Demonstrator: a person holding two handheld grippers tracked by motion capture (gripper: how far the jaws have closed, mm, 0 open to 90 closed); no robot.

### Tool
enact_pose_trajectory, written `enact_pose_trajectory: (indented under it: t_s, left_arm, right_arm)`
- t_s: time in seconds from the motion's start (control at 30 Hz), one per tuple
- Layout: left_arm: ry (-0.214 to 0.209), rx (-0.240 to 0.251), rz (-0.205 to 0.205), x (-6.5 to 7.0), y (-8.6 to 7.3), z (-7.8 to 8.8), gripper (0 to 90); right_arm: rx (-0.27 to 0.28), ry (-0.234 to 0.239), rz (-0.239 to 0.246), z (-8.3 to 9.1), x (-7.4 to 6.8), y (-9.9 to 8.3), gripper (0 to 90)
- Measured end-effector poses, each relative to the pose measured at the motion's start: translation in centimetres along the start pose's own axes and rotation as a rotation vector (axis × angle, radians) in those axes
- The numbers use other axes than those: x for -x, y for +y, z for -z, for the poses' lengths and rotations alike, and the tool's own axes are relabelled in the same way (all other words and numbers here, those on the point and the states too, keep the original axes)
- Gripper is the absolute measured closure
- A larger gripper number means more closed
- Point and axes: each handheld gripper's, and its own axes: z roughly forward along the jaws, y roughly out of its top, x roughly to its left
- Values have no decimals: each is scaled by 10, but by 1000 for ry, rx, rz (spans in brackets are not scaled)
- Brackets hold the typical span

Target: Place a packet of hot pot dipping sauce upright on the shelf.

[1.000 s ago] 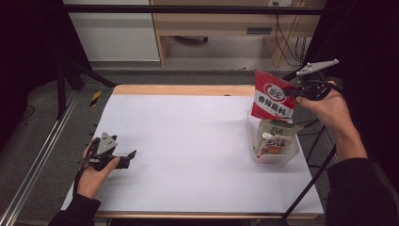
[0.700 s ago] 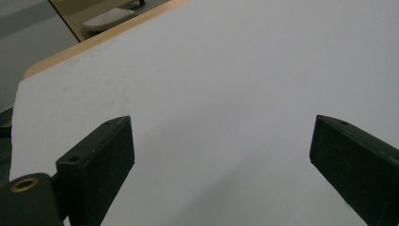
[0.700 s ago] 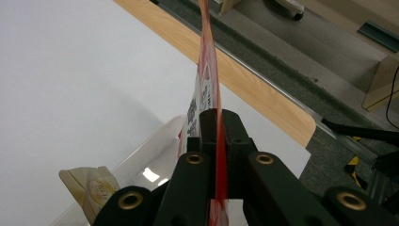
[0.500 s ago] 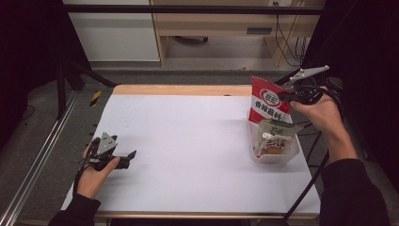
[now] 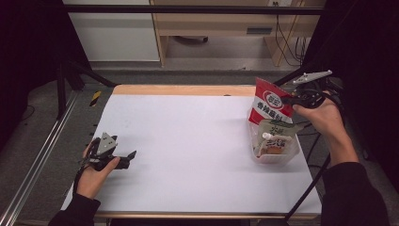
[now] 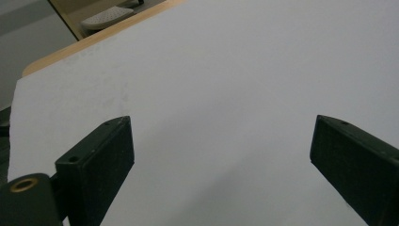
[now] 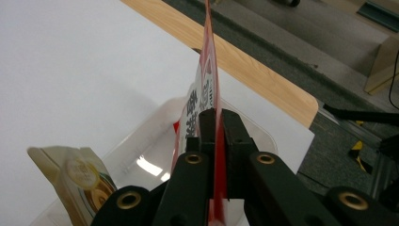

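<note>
The left gripper (image 5: 126, 157) is resting low on the white table (image 5: 188, 141), well left of the clear tub (image 5: 275, 153), its jaws gaping wide around nothing. The right gripper (image 7: 217, 123) is pinching a flat red packet (image 5: 269, 104) by its edge, holding it upright over the tub's far end. A pale green pouch (image 5: 273, 139) is standing inside the tub. Beyond the tub, grey floor and a wooden bench (image 5: 211, 26) are showing.

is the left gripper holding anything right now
No, in the left gripper view the left gripper has its jaws standing wide apart with nothing but the bare white table between them.
</note>
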Motion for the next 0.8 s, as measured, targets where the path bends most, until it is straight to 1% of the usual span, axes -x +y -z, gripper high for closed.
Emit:
enact_pose_trajectory:
  t_s: [0.1, 0.13, 0.17, 0.2, 0.27, 0.3, 0.33, 0.37, 0.43, 0.47, 0.5, 0.57, 0.63, 0.7, 0.73, 0.8]
  left_arm:
    - [-1, -2, -2, 0, 0, 0, 67]
    - [-2, -8, -7, 0, 0, 0, 67]
    - [-2, -8, -7, 0, 0, 0, 67]
    - [-3, -8, -7, 1, 0, -1, 67]
    - [-3, -9, -8, 1, 0, -1, 67]
    - [-3, -9, -8, 1, 0, -1, 67]
    - [-4, -10, -7, 1, 0, -1, 67]
    - [-4, -10, -7, 1, 0, -1, 67]
    - [-3, -10, -7, 1, 0, -1, 67]
    - [-4, -10, -5, 1, 0, -1, 67]
    - [-4, -10, -5, 1, 0, -1, 67]
    - [-4, -10, -6, 1, 0, -1, 67]
    - [-4, -10, -9, 1, 0, -1, 67]
    - [-5, -10, -8, 1, 0, -1, 67]
    - [-5, -9, -9, 1, 0, 0, 67]
    - [-6, -7, -4, 1, 0, 0, 67]
  right_arm:
    - [-17, -11, -1, 2, 3, -6, 888]
    - [-31, -21, -3, 3, 4, -11, 864]
    - [-31, -21, -3, 3, 4, -11, 864]
    - [-36, -25, -14, 3, 5, -16, 827]
    - [-33, -34, -16, 3, 7, -19, 771]
    - [-33, -34, -16, 3, 7, -19, 771]
    - [-34, -44, -21, 3, 6, -20, 704]
    - [-34, -44, -21, 3, 6, -20, 704]
    - [-14, -57, -28, 4, 5, -19, 577]
    - [7, -74, -24, 6, 4, -17, 473]
    - [7, -74, -24, 6, 4, -17, 473]
    - [55, -122, -18, 10, 0, -13, 346]
    - [82, -133, -18, 12, -2, -11, 287]
    - [90, -139, -19, 12, -3, -10, 273]
    - [96, -153, -19, 14, -4, -7, 237]
    - [101, -158, -26, 14, -5, -6, 225]
